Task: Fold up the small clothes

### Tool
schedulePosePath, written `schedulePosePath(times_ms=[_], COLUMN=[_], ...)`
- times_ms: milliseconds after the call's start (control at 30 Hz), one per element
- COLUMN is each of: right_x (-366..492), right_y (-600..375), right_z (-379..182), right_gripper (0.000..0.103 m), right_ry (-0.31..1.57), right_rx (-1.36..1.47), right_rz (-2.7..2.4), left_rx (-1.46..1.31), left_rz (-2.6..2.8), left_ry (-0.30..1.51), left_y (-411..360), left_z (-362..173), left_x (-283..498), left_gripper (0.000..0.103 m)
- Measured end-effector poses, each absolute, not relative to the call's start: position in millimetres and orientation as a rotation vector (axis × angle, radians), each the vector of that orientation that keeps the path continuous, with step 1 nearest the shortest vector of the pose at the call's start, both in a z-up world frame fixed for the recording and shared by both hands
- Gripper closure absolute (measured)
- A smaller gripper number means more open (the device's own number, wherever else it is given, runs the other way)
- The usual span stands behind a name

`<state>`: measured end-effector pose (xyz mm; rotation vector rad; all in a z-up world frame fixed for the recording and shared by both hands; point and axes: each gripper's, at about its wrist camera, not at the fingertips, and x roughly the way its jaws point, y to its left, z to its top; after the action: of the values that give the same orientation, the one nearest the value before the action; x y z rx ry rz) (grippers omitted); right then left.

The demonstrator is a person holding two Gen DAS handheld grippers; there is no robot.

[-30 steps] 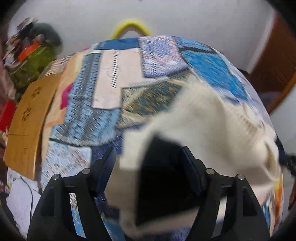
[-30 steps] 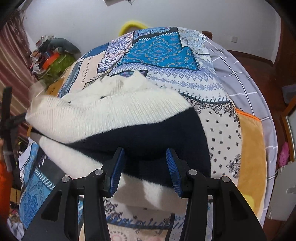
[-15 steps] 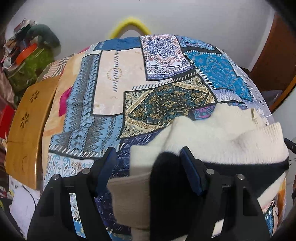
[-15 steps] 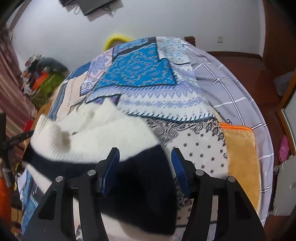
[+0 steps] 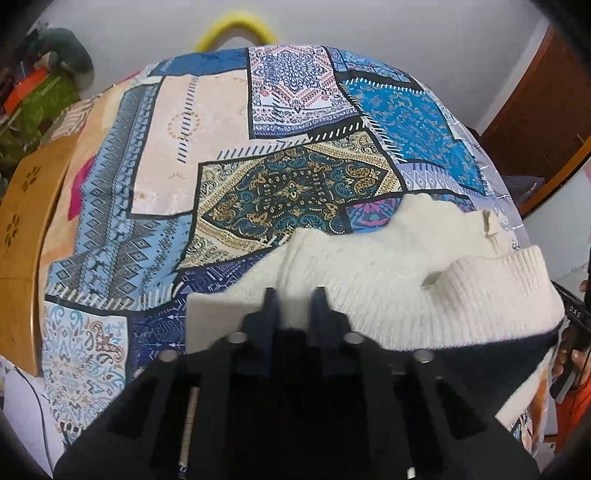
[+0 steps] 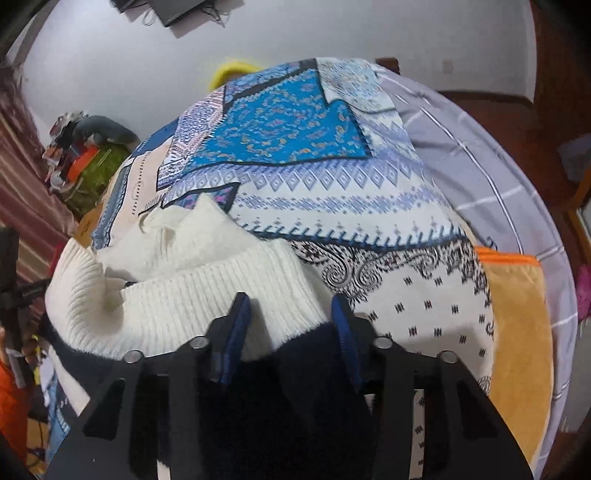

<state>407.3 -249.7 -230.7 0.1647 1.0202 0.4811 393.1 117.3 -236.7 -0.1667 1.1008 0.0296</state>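
Observation:
A small cream and navy knit sweater [image 5: 399, 280] lies bunched on the patchwork bedspread [image 5: 229, 155]. My left gripper [image 5: 293, 306] is shut on a fold of the sweater's near edge, with the cream knit pinched between its fingers. In the right wrist view the sweater [image 6: 192, 295] lies folded over, ribbed cream hem on top of the navy part. My right gripper [image 6: 288, 321] stands open, its blue-padded fingers [image 6: 236, 325] on either side of the cloth where cream meets navy.
A wooden board [image 5: 18, 236] stands along the bed's left side. Clutter with green and orange items [image 6: 85, 158] is piled in the far left corner. A yellow hoop [image 5: 236, 29] shows behind the bed. An orange blanket [image 6: 517, 332] and grey sheet [image 6: 480, 158] lie at the right.
The sweater was swung over and laid down folded, cream hem now on top. My left gripper closed on its near edge. The right gripper stayed open.

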Motion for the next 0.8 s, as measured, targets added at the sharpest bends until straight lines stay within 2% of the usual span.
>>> schedulePosePath(times_ms=[100,133,300,500,600,633,800], right_x=[405,404,394,398,404,405,407], right_y=[-243,-241,-238,-258,-266,-267,-260], right_z=[-225,-224,-204,-180,-180,-181,-193], right_gripper=[0.089,0.092,0.094,0.095,0.095,0.095,0.094], right_ry=[0.993,0.984,0.895,0.794,0.792,0.799,0.861], right_rx=[0.118,0.101,0.021,0.071,0.102,0.108,0.048], right_rz=[0.487,0.482,0.48,0.392,0.352,0.348,0.32], left_rx=[-0.144,-0.12,-0.009,0.017,0.013,0.021,-0.016], left_rz=[0.054,0.066,0.13,0.192,0.229,0.252,0.283], left_ry=[1.071,1.049,0.938,0.857,0.852,0.855,0.941], left_y=[117,115,112,123,130,131,157], left_z=[-231,-227,-203,-181,-182,-184,-203], left_x=[390,387,370,361,360,360,362], left_gripper=[0.094,0.095,0.095,0.096,0.096,0.103,0.103])
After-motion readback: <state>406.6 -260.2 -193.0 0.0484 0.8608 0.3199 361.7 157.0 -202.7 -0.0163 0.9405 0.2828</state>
